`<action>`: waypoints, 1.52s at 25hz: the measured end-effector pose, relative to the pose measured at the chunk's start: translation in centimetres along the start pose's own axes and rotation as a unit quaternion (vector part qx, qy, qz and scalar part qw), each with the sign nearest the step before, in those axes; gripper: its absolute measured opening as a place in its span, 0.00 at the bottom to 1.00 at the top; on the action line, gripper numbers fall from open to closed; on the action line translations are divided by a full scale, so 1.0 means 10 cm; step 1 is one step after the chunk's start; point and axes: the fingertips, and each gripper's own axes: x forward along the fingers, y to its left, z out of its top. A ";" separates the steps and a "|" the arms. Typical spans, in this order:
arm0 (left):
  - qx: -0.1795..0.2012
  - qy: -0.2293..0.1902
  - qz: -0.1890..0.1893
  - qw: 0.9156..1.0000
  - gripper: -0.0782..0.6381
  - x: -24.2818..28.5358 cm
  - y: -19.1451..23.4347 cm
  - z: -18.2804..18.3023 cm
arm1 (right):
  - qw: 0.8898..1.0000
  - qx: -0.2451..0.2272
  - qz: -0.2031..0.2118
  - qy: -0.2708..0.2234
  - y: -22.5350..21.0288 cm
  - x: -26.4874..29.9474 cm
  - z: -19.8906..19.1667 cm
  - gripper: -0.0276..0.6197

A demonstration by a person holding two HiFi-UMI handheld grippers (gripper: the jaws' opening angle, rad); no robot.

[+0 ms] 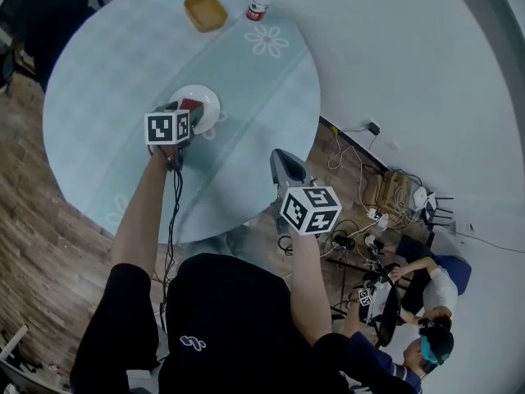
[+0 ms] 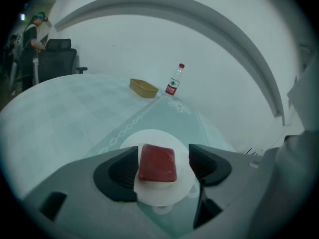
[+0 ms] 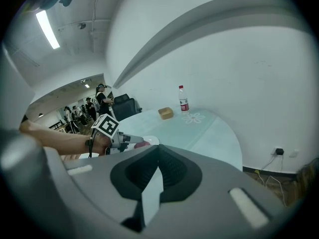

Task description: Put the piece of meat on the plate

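A round pale blue-green table (image 1: 98, 97) with a lighter patterned band and white flower prints takes up most of the head view. It stands on a wood-plank floor (image 1: 33, 220) beside a white curved wall.

The left gripper (image 1: 187, 113), grey with a marker cube on its back, reaches over the middle of the table and tilts down at the plate. Its jaws stand wide apart and clamp nothing. The meat lies in the gap between them, with the left pad just beside its edge and the right pad clear of it.

The right gripper (image 3: 157, 156) hovers over the table's near edge, well apart from the plate. Its jaws are closed together and empty, with nothing between the dark ribbed pads.

A small white round plate (image 2: 149, 138) sits near the table's centre, under the tips of the left gripper.

At the far side of the table rests a shallow tan rectangular tray (image 1: 205, 11). Just beside it stands a clear plastic bottle with a red cap and red label (image 1: 260, 0), upright.

The piece of meat (image 2: 157, 163) — a flat dark-red block with rounded corners — lies on the white plate, roughly at its middle, with plate rim showing all round it.
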 end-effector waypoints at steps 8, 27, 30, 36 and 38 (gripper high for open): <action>-0.005 -0.157 -0.081 0.984 0.37 -0.94 -0.47 0.68 | 0.996 -0.029 0.073 -0.045 0.67 0.42 0.36 0.06; 0.054 -0.335 0.035 0.940 0.10 -2.75 -0.75 0.96 | 0.957 -0.128 0.190 -0.177 2.00 0.49 1.36 0.06; 0.067 -0.335 0.054 0.938 0.10 -2.79 -0.73 0.98 | 0.957 -0.132 0.191 -0.175 2.05 0.49 1.37 0.06; 0.082 -0.337 0.056 0.936 0.10 -2.76 -0.80 1.02 | 0.956 -0.144 0.187 -0.176 2.02 0.47 1.40 0.06; 0.084 -0.332 0.055 0.938 0.10 -2.73 -0.81 1.01 | 0.958 -0.137 0.183 -0.171 1.97 0.50 1.37 0.06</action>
